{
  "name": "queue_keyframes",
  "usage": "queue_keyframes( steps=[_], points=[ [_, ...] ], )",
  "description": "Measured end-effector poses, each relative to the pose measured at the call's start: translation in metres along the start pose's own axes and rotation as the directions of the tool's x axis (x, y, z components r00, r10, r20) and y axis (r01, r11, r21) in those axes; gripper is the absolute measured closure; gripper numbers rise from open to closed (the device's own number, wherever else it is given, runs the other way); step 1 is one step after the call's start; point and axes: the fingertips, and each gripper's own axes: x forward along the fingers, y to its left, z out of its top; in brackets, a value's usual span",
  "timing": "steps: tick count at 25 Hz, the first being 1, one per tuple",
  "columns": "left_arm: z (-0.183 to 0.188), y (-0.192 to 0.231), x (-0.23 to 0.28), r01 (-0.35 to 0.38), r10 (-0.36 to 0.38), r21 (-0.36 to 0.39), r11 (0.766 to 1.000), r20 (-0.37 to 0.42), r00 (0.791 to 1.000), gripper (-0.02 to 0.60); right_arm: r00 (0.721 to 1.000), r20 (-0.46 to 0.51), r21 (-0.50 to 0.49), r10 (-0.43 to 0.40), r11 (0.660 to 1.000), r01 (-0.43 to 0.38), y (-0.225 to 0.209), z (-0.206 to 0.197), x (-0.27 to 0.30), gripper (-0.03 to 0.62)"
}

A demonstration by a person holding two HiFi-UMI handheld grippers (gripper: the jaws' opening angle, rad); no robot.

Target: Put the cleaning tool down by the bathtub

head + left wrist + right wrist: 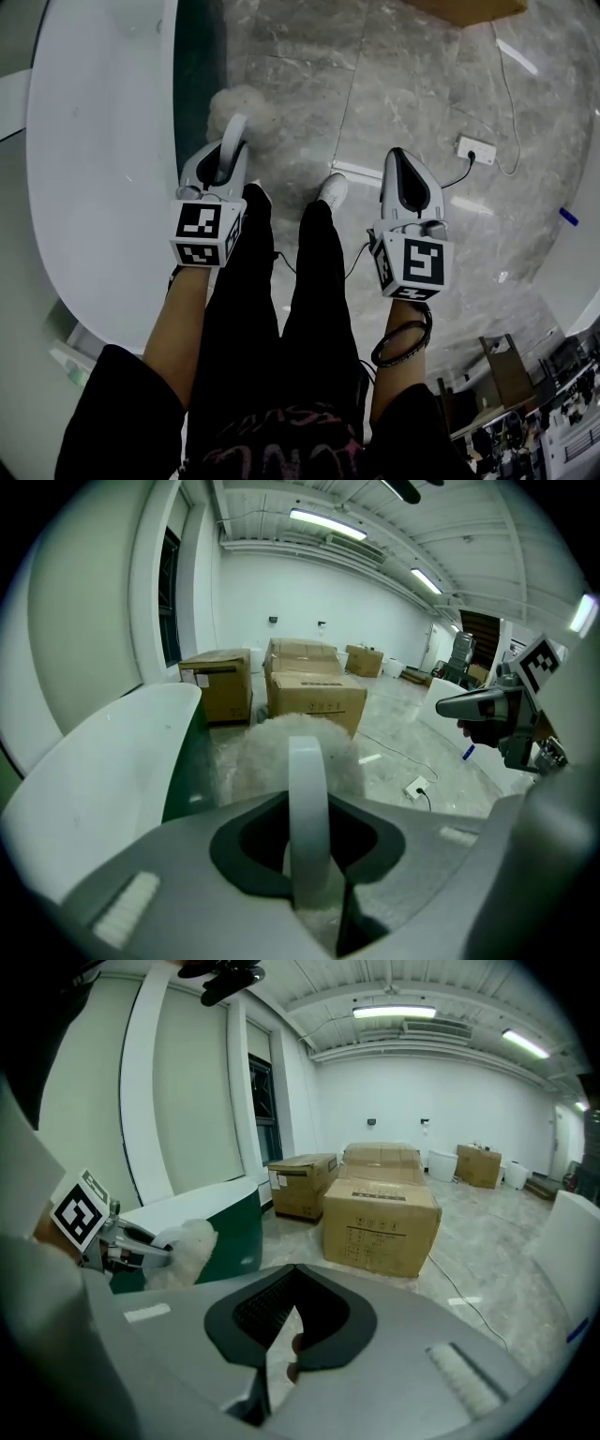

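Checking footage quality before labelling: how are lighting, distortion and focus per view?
Head view: dim, dark corners, glare on the floor. Left gripper view: fisheye curving, cleaning tool blurry. Right gripper view: bright ceiling lamp, curved edges, cardboard box sharp.

Head cam: we're looking almost straight down from up high, over the grey marble-tile floor (422, 84), with the white oval bathtub (94, 141) and its dark green side running along the left. Our two gripper cams sit low, right behind each pair of jaws, and face level across the room. Both catch the brown cardboard boxes (314, 700) and the tub. We get the right gripper (450, 710) from the left cam, the left gripper (167, 1251) from the right cam, and the fluffy white cleaning tool (239, 108) in all three.
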Motion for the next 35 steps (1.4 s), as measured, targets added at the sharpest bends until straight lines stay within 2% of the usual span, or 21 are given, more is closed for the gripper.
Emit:
queue_keyframes(
  steps=[6, 13, 26, 35],
  points=[
    [-0.028, 0.006, 0.021, -0.004, 0.004, -0.006, 1.000, -0.033, 0.999, 0.497, 0.998, -0.061, -0.001, 0.008, 1.000, -0.008, -0.003, -0.034, 0.018, 0.571],
    [-0.067, 0.012, 0.057, -0.020, 0.018, -0.021, 1.000, -0.086, 0.996, 0.497, 0.993, -0.114, 0.062, 0.032, 0.998, -0.025, -0.006, -0.082, 0.046, 0.571],
    [-0.129, 0.017, 0.120, -0.028, 0.026, -0.012, 1.000, -0.142, 0.990, 0.497, 0.983, -0.163, 0.117, 0.080, 0.991, -0.061, -0.019, -0.158, 0.101, 0.571],
    [-0.175, 0.027, 0.158, -0.022, 0.020, -0.011, 1.000, -0.191, 0.981, 0.497, 0.974, -0.199, 0.134, 0.112, 0.987, -0.087, -0.013, -0.205, 0.135, 0.571]
  ],
)
